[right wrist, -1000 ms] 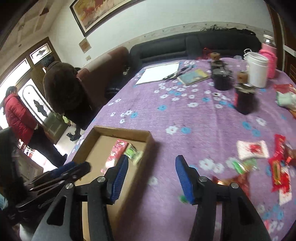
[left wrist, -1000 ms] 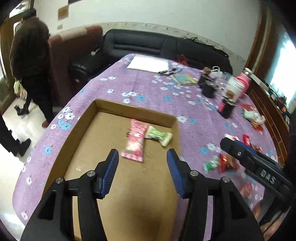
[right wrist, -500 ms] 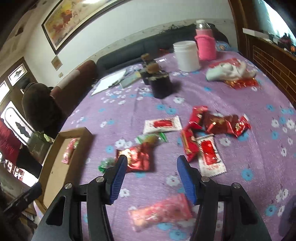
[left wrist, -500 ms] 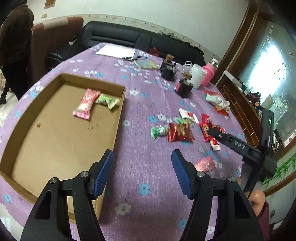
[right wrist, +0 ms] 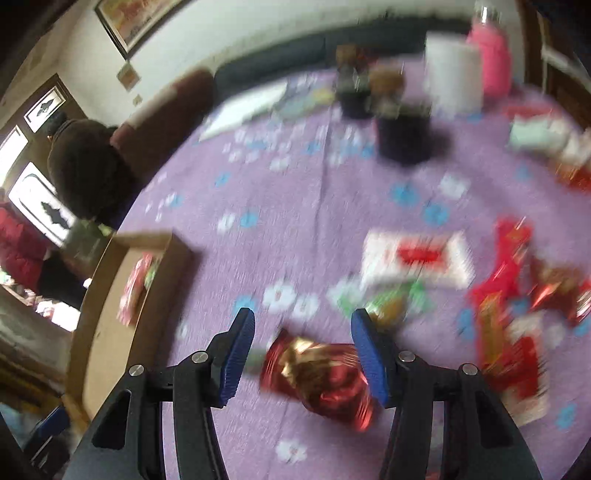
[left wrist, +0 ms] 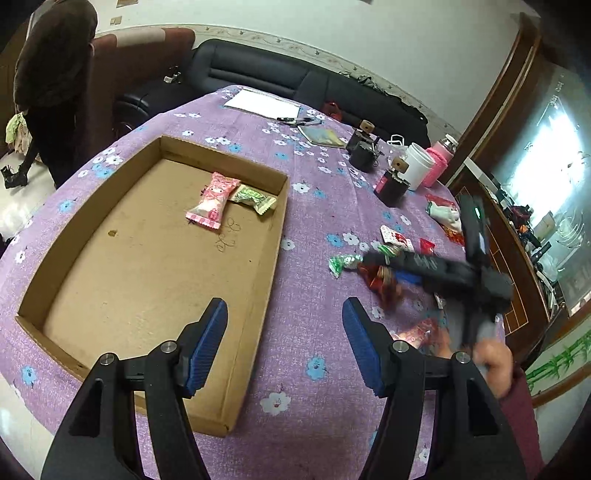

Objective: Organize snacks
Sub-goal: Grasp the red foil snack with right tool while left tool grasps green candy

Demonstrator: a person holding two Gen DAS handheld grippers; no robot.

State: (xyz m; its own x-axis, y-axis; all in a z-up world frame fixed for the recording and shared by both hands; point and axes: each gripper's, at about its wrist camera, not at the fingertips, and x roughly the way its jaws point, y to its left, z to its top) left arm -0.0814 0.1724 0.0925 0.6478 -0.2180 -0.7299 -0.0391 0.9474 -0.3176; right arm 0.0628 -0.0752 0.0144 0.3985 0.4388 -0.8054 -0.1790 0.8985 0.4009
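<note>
Right tool [right wrist: 303, 350] angled down, straddling red snack [right wrist: 321, 373].

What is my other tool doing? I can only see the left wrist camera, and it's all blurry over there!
Observer: In the right wrist view, the right tool is around a red foil snack. The snack lies between its jaws, which have just been closing a little. They do not clearly squeeze it yet.
Operator: Who else is in the room?
Observer: Besides the person in dark clothes, a person in a red coat stands at that view's left edge.
Operator: What's on the wall?
Observer: A framed picture hangs high up on it, which your view misses.
</note>
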